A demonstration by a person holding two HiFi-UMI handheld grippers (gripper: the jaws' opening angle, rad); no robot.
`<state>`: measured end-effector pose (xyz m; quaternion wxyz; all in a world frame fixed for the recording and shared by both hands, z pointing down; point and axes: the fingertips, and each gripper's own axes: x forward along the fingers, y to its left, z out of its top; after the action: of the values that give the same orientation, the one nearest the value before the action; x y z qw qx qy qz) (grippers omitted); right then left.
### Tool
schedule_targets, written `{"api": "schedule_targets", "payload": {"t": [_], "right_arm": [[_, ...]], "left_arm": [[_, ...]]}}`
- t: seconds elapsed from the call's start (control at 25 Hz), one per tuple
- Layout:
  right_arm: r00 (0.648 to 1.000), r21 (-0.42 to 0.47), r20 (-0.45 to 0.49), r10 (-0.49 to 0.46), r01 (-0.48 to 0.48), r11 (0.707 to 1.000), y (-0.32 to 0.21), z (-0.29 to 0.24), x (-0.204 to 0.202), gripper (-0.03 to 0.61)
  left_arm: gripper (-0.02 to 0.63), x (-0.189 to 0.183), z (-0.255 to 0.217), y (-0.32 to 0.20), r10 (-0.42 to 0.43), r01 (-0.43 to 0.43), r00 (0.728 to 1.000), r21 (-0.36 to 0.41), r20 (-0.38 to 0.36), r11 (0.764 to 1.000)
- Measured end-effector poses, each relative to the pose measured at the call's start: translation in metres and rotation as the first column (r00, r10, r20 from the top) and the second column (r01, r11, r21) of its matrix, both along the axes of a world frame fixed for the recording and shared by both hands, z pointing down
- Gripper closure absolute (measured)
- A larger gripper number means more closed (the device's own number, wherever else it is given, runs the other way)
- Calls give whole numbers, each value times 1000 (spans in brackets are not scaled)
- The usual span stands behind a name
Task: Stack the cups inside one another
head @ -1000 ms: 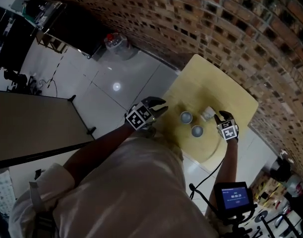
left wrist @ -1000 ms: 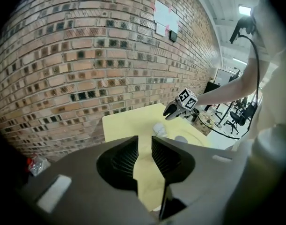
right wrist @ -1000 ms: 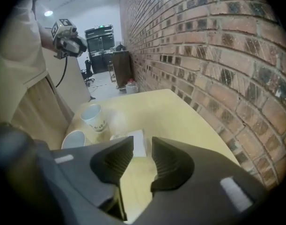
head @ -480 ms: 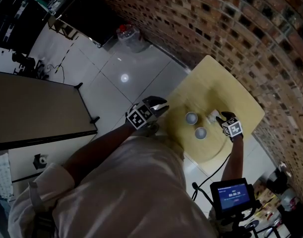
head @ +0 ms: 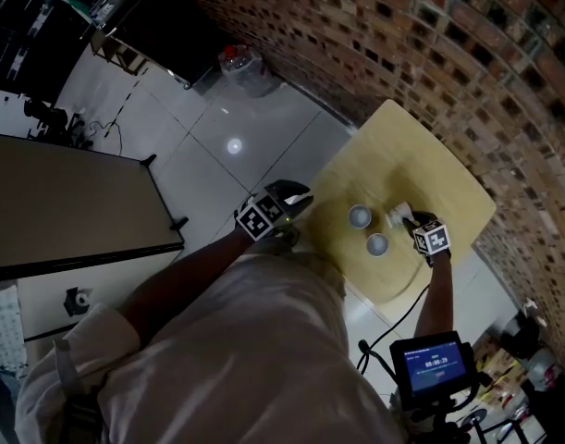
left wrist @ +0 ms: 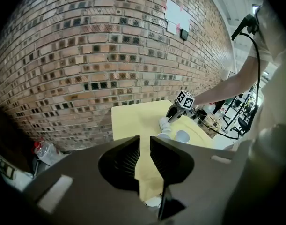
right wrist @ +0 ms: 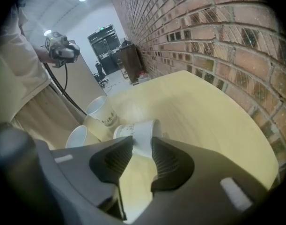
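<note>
cups number three in the head view, all white paper. the left upright cup [head: 359, 216] and the right upright cup [head: 377, 244] stand just beside each other on the pale yellow rounded table [head: 421, 160]. the tipped cup [head: 396, 215] lies on its side near them, and none sits inside another. the right gripper [head: 412, 222] points down at the tipped cup. the left gripper [head: 299, 199] hangs at the table's edge, well apart from the cups. a small dark screen [head: 435, 363] shows digits too small to read.

left gripper view - its jaws have just been closing and stand nearly together, with nothing between them.

right gripper view - its jaws have just been closing and stand partly apart. the tipped cup lies across their tips, though it's unclear whether the pads press it. dark print on the cups is too small to read.
</note>
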<state>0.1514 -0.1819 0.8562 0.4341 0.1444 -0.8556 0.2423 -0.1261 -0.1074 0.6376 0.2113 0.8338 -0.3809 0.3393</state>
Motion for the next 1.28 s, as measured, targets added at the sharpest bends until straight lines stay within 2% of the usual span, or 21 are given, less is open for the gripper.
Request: {"api": "schedule_targets", "payload": {"t": [0.32,0.48,0.72,0.96,1.12,1.28], "right_arm": [[996,60,34,87,-89,994,23,-16,-6,520],[993,104,23,119,-121,987,29,-28,-3,566],[987,152,-25,161,-155,976,38,-45,8,568],[977,243,-133,166,-130,961,51,-72,17,568],[958,249,-243,150,-87,964,66,-75,26,568],[939,238,-324,115,-37,971,80,-75,29,568]], "left_arm": [[535,14,2,4,54,-54,998,18,-16,998],[535,25,1,2,92,-92,995,19,-30,996],[537,41,1,0,146,-144,988,30,-55,989],[537,47,0,-2,173,-170,980,30,-102,985],[537,53,-4,-17,183,-179,972,39,-144,983],[537,64,-8,-29,229,-223,960,55,-164,973]]}}
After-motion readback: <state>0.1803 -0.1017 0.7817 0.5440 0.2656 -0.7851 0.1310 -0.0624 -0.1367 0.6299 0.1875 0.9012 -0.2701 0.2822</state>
